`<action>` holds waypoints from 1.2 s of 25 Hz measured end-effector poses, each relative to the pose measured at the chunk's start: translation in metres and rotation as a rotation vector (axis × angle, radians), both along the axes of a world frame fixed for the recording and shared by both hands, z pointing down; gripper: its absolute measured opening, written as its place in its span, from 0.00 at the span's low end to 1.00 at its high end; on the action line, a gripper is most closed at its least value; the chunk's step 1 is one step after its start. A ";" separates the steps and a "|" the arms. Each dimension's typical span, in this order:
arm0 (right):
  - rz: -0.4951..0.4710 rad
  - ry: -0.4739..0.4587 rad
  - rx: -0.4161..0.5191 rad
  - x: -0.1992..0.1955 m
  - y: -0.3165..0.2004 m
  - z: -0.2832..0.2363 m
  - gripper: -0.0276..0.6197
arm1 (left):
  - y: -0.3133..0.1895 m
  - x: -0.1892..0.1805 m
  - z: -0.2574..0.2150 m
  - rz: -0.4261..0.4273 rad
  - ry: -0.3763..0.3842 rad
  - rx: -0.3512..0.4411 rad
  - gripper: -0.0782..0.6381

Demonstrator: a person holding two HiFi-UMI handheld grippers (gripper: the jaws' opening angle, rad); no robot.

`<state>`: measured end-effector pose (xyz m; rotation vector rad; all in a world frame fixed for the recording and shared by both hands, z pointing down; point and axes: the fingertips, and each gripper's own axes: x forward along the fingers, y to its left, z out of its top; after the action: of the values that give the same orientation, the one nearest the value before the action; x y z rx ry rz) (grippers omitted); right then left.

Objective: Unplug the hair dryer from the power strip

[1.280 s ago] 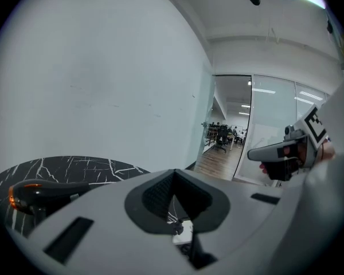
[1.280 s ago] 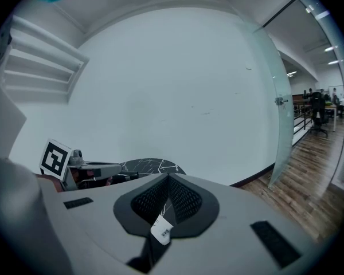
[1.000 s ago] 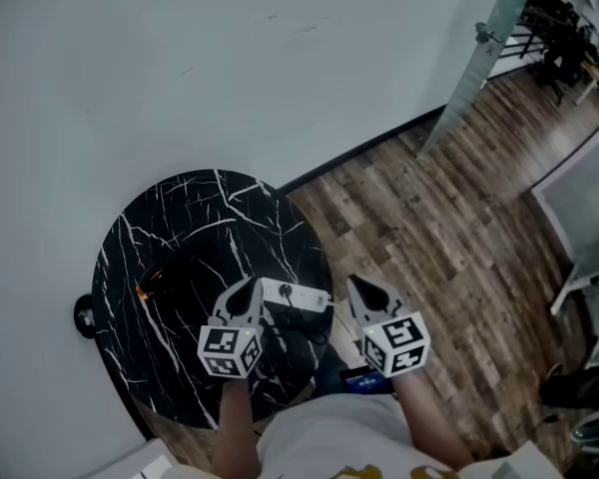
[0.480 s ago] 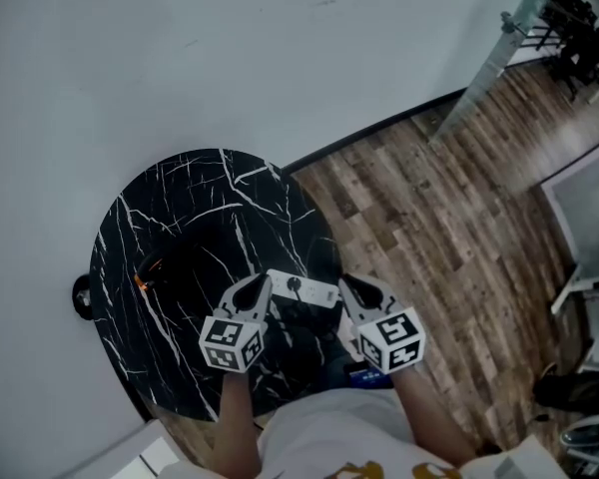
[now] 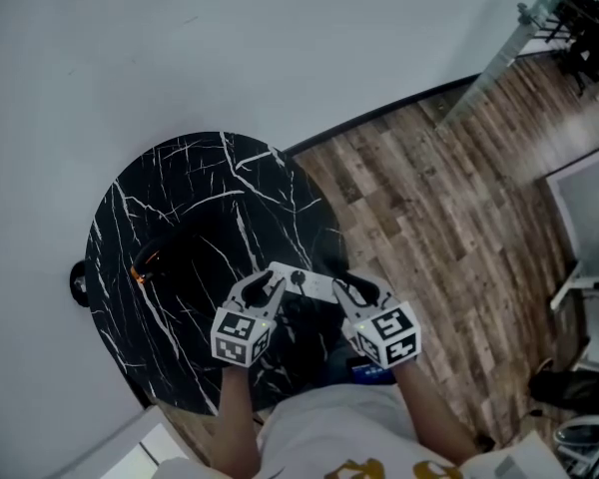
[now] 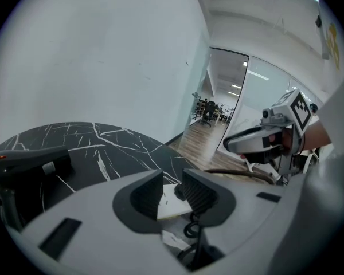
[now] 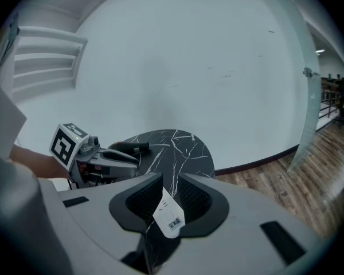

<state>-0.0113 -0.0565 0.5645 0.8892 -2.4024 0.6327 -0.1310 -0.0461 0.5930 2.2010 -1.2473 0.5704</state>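
On the near edge of the black marble table (image 5: 180, 188), the white power strip (image 5: 301, 280) lies with a claw at each end. Both the left gripper (image 6: 172, 187) and the right gripper (image 7: 171, 198) have just been opening. Their jaws stand slightly apart, a strip end showing in each gap, not pinched. Further left lies the hair dryer (image 5: 170, 265).

An office: beyond a tall glass partition (image 6: 236, 90) stand black office chairs (image 6: 208, 111), over brown wood-plank flooring (image 5: 429, 198) beside a plain white wall (image 5: 180, 48).

Hair dryer (image 6: 28, 164) cut off at L edge of left gripper view; power strip (image 5: 304, 280) ends hidden behind jaws
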 end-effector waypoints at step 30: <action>-0.399 0.356 -0.041 -0.017 0.040 0.092 0.38 | 0.002 0.034 0.048 0.624 -0.385 -0.031 0.32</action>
<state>-0.0281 -0.0166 0.6569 0.4376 -2.1442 0.3357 -0.0968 -0.0445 0.6409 2.5226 -0.6770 1.2928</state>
